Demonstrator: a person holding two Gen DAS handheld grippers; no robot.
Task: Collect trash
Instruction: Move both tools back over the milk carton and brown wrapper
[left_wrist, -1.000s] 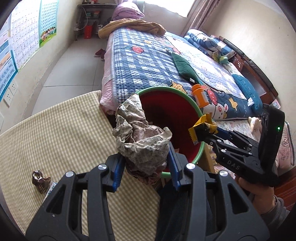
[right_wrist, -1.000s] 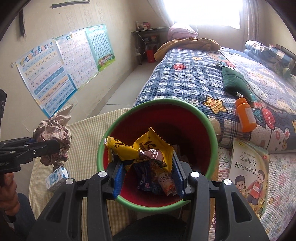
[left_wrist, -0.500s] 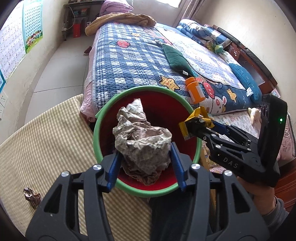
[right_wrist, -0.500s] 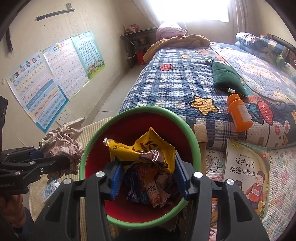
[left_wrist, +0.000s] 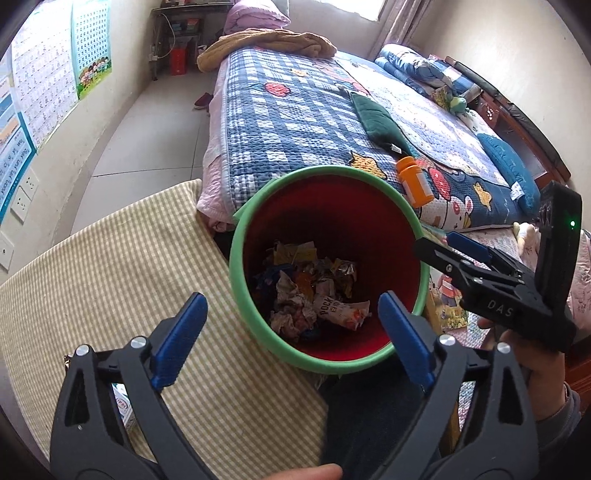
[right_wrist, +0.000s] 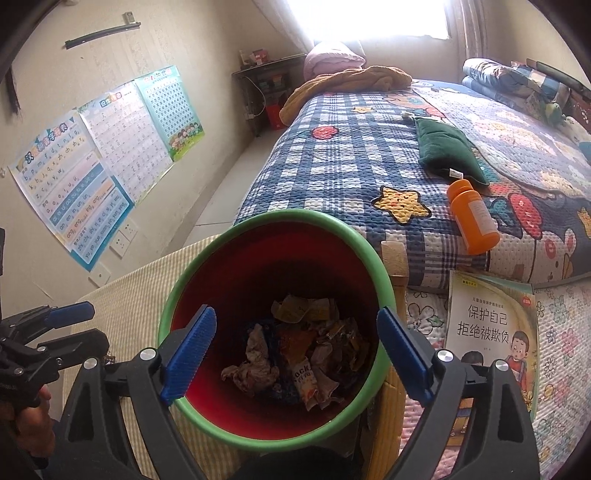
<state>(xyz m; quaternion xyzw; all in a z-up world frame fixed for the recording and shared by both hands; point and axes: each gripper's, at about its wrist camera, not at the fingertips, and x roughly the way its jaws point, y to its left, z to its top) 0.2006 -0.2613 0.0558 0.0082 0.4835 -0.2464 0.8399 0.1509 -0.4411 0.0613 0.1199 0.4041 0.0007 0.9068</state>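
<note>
A bedroom: a bed (right_wrist: 332, 162) under a blue-and-white checked quilt runs toward a bright window, with learning charts (right_wrist: 103, 155) pinned to the wall on the left. In the foreground a surface covered in yellow gingham cloth (left_wrist: 110, 280) stands just beside a red waste bin with a green rim (left_wrist: 255, 325), which sits between that surface and the bed.

Left gripper (left_wrist: 291, 332), seen from its own camera: blue-padded jaws opening, wide apart, with nothing between them; one pad hangs over the cloth, the other over the bin's near rim.

Right gripper (right_wrist: 295, 350): jaws likewise opening and empty, straddling the bin mouth from above. In the left view its black body is held by a hand (left_wrist: 532, 373) at the bin's right side.

Trash: a crumpled brown paper wad (right_wrist: 255, 365) and assorted snack wrappers (right_wrist: 314, 354) lie loose on the bin floor, clear of both grippers.

On the quilt lie an orange bottle (right_wrist: 472, 218) on its side and a dark green pillow (right_wrist: 447, 151). A children's picture book (right_wrist: 491, 325) lies on floral fabric to the bin's right.
</note>
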